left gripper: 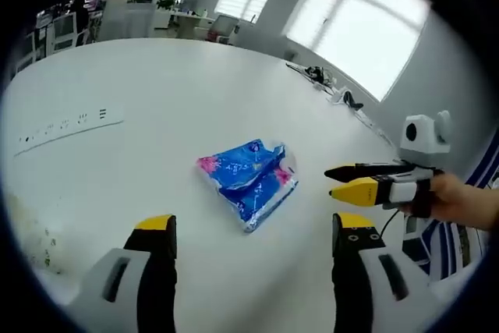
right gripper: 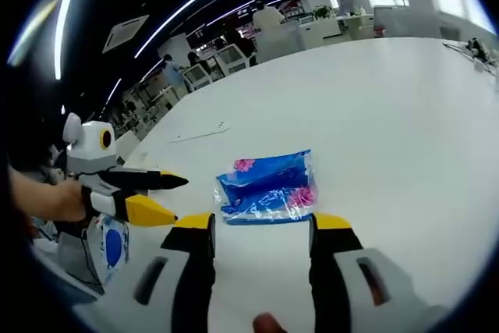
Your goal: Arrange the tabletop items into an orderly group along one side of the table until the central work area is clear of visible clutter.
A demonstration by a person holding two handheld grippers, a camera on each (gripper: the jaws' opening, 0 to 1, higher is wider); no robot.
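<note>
White tabletop (left gripper: 156, 99) runs wide across an open office, with bright windows at one o'clock and desks far back at eleven.

Through the left gripper view, we see our left gripper (left gripper: 253, 232) rising from six o'clock, its yellow-tipped jaws spread wide with nothing between them. Just ahead, at the centre, lies a blue tissue pack (left gripper: 249, 177), flat on the table and a little crumpled, touching neither jaw. At three o'clock the right gripper (left gripper: 343, 181) comes in, held by a hand (left gripper: 460, 200), its two tips parted slightly and pointing toward the pack without touching it. A thin printed strip (left gripper: 70, 126) lies on the table at nine o'clock, well apart from the pack.

Through the right gripper view, our right gripper (right gripper: 261, 228) has its jaws spread and empty, and the tissue pack (right gripper: 267, 186) sits just beyond the tips, between their lines. At nine o'clock the left gripper (right gripper: 168, 196) points in, a hand (right gripper: 47, 196) behind it.

We judge the step to be the approach to the pack, which lies in the middle work area. Next we would need to advance one gripper so the jaws straddle the pack, close gently on the soft wrapper, then carry it to one table edge.
</note>
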